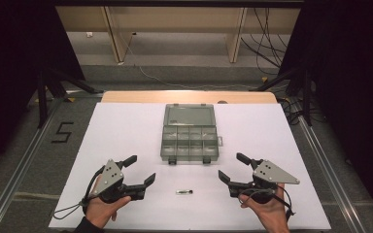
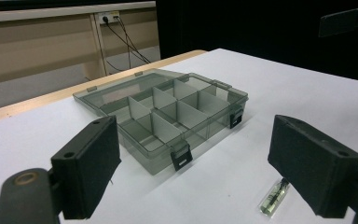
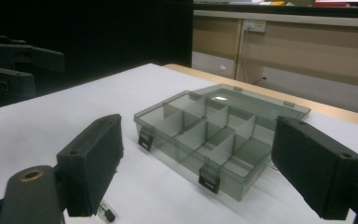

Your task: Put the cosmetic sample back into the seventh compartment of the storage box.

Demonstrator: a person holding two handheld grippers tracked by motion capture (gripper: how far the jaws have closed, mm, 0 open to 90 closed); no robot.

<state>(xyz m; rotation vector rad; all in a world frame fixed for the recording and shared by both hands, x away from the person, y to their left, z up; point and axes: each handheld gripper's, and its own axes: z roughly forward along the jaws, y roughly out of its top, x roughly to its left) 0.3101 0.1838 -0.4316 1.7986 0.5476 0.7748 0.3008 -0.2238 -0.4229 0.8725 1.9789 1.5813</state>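
Note:
A grey see-through organiser box [image 1: 190, 132] [image 2: 168, 112] [image 3: 214, 135] lies open mid-table, lid folded back, its several compartments bare. A small clear vial with a dark core [image 1: 184, 191] [image 2: 273, 199] [image 3: 107, 214] lies on the white sheet between the two hands. My left gripper [image 1: 141, 171] [image 2: 205, 168] rests at the near left, jaws wide apart, nothing between them. My right gripper [image 1: 232, 167] [image 3: 205, 172] rests at the near right, jaws equally wide and holding nothing. Both point towards the box.
The white sheet [image 1: 126, 131] covers a wooden table [image 1: 189, 96] with its far edge exposed. Black tripod legs [image 1: 48, 87] stand left and right of the table. Cables [image 1: 267, 43] run over the floor behind.

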